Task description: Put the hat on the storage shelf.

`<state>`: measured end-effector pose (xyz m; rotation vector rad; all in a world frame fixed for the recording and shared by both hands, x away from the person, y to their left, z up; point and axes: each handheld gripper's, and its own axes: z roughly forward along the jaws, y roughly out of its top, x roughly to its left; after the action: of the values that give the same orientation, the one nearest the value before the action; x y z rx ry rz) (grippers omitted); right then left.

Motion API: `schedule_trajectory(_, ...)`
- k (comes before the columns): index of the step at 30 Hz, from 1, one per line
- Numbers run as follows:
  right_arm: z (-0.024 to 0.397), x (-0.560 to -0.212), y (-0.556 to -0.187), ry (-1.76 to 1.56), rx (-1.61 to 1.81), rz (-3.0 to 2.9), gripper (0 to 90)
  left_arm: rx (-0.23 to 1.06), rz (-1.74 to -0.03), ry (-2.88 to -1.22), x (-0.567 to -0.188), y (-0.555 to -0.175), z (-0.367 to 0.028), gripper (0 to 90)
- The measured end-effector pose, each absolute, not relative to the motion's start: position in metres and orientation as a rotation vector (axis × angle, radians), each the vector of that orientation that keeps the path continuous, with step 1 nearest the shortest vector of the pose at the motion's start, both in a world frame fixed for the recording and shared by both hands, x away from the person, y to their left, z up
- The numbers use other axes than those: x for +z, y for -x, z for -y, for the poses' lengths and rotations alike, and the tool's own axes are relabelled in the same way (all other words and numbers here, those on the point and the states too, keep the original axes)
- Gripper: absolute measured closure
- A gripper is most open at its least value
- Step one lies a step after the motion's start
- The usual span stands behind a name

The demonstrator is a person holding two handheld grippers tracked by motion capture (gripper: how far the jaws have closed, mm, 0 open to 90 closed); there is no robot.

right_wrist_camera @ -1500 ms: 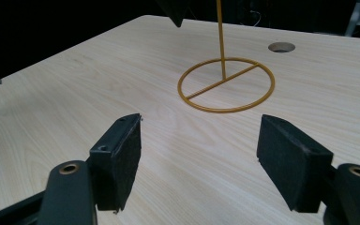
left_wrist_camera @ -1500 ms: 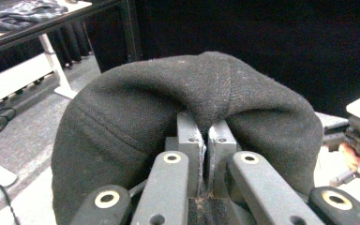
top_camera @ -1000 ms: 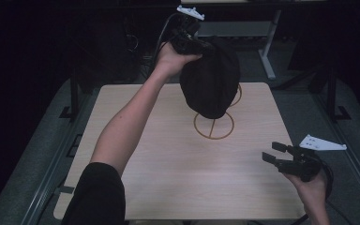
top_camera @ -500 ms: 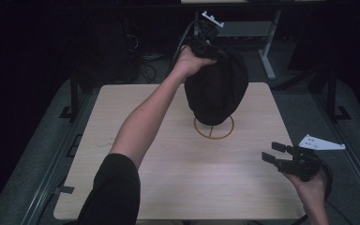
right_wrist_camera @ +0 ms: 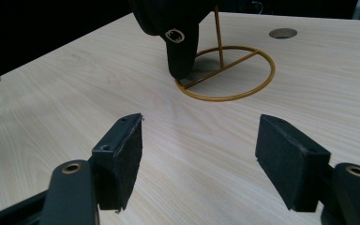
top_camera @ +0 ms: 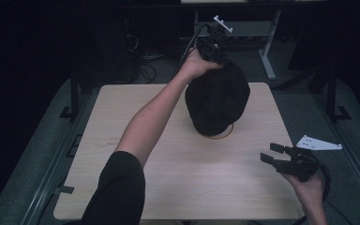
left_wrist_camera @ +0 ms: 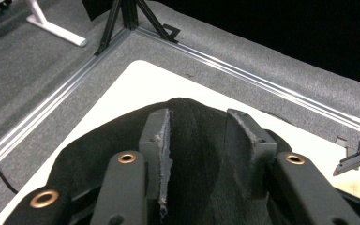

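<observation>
Since a second ago the black hat (top_camera: 217,104) has moved right and down onto the gold wire stand (right_wrist_camera: 226,71) at the table's (top_camera: 122,140) far middle. Over its crown, the left gripper (top_camera: 214,46) has just been opening, hat fabric between its parted jaws. Right gripper (top_camera: 273,156) waits open near the right edge, bare tabletop between.

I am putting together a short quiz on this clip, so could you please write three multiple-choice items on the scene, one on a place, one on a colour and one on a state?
1. Where is the black hat?
A. on the gold wire stand
B. flat on the table
C. on the floor

2. What colour is the stand's ring base?
A. red
B. gold
C. white

3. How do the right gripper jaws stand?
A. shut on the hat
B. shut on nothing
C. open, nothing between them

Answers: 1 A, the hat sits over the stand's post, the left gripper at its crown; 2 B, the ring shows gold on the pale wood; 3 C, bare table shows between its pads.
</observation>
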<state>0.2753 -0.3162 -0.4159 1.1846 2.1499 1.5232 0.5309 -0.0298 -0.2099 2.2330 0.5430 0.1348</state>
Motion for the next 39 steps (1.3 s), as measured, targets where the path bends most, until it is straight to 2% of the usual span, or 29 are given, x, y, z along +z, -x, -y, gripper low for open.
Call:
schedule_trajectory(20, 0.314, -0.42, -0.275, -1.191, 1.484, -2.159, 27.9, 0.162, -0.536, -2.208, -0.196, -0.509, 0.002, 49.0)
schedule_trajectory(39, 0.302, -0.422, -0.275, -1.166, 1.44, -2.213, 26.5, 0.17, -0.561, -2.154, -0.204, -0.481, -0.04, 44.8)
